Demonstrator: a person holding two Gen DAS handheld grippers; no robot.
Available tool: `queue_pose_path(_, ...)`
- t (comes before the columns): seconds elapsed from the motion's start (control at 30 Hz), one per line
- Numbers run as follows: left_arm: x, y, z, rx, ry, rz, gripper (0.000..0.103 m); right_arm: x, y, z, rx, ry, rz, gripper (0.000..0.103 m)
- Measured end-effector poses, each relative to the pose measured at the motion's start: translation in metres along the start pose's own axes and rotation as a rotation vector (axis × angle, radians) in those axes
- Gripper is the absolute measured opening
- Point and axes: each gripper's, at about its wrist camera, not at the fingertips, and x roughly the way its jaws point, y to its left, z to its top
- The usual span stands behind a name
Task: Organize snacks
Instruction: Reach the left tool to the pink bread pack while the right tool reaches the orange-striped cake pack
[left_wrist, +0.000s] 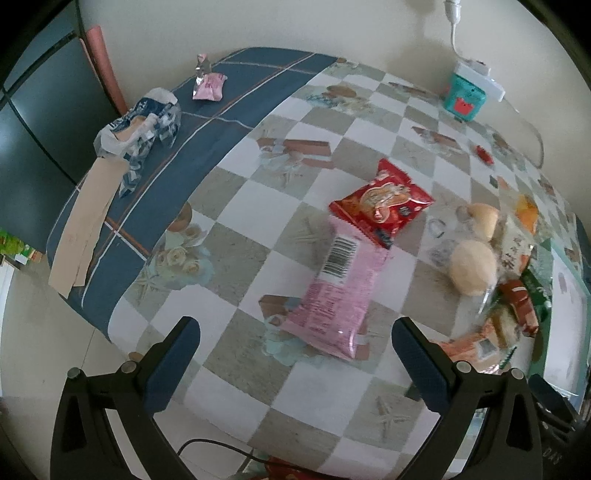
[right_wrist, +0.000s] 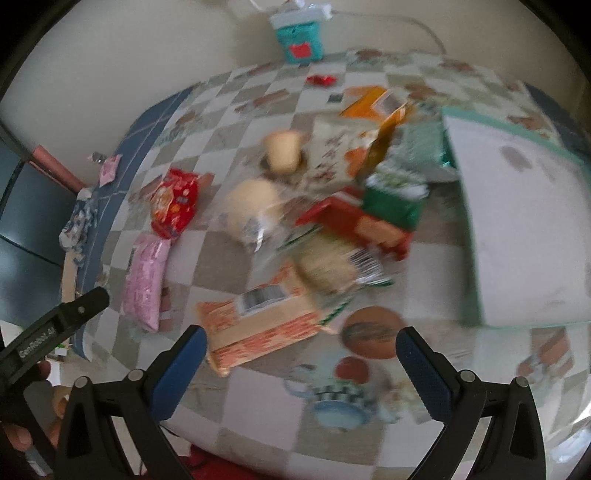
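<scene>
Little can be read. Just ahead of my left tool (left_wrist: 295, 345), the pink pack (left_wrist: 332, 295) carries a barcode near its far end, and its fine print is too small to make out. Beyond it the red pack (left_wrist: 382, 205) bears lettering I cannot read. Ahead of my right tool (right_wrist: 301, 350), the orange box (right_wrist: 258, 325) shows a blurred barcode label.

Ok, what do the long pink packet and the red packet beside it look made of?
Long pink packet: apparently thin plastic film, fairly matte, with a crimped end seal and printed barcode. Red packet: glossier plastic or foil-lined film, judging by its sheen and wrinkles; which one is unclear.
</scene>
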Motion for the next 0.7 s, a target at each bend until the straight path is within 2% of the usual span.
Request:
queue_pose_path(0.43,0.035,-0.006,0.009,0.064,0.039,-0.016,0.103,0.041,0.005,0.009,0.264,0.041,-0.045,0.103)
queue_pose_path(0.7,0.050,-0.013,0.012,0.090,0.057,-0.028,0.103,0.059,0.011,0.016,0.279,0.081,-0.095,0.103)
